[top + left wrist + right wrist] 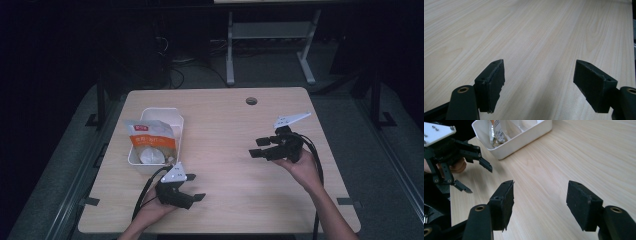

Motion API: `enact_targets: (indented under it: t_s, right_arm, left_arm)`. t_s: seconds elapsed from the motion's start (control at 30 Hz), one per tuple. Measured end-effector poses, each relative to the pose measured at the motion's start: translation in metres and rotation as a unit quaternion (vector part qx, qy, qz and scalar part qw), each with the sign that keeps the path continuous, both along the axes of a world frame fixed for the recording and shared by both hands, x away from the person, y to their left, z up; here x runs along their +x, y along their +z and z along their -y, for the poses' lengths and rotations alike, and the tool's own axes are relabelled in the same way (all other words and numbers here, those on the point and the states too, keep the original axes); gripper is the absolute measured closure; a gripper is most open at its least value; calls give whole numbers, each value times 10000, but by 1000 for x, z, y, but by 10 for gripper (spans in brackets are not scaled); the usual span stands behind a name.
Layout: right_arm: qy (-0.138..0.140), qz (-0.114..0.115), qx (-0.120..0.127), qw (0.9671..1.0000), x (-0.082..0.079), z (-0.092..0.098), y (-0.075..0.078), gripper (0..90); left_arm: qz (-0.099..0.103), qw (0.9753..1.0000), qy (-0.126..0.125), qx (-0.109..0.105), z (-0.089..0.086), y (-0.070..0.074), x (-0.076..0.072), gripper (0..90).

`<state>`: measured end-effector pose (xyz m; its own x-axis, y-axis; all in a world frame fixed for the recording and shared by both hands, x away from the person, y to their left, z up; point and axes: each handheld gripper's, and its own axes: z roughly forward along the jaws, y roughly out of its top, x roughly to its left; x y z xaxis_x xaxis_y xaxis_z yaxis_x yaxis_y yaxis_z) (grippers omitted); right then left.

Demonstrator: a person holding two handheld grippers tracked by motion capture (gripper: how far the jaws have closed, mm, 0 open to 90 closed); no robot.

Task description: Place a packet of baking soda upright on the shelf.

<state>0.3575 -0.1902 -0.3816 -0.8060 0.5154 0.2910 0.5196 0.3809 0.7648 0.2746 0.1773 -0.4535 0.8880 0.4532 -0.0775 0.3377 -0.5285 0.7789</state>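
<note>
Jaws: spread wide and empty on left gripper [196,187] and right gripper [258,147]. Snack bag [150,141]: lodged in white bin [178,131], near left gripper. Placement seemingly complete; nothing left but withdrawal.

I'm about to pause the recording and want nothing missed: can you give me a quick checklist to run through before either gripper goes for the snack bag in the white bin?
1. Left gripper open and holding nothing: ok.
2. Right gripper open and holding nothing: ok.
3. Snack bag sits in the white bin, top sticking out: ok.
4. Bare table between the grippers and the bin: ok.
5. Bag sealed: cannot tell.
6. Bin fully on the table, near its left edge: ok.
</note>
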Motion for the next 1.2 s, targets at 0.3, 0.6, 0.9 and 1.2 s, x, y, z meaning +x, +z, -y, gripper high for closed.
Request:
enact_targets:
  t_s: [0.3,0.6,0.9,1.2]
  right_arm:
    - [-137,-80,-22,9999,-11,19,-8,380]
    - [-285,-147,-17,9995,-25,37,-19,372]
    - [-389,-252,-11,9989,-39,52,-34,372]
    - [-423,-302,-99,9986,-57,62,-47,366]
  left_arm:
    - [-2,10000,15,-15,0,0,0,248]
    - [8,10000,7,-4,0,0,0,248]
    - [0,10000,18,-4,0,-1,0,249]
    - [-16,10000,20,7,1,-1,0,249]
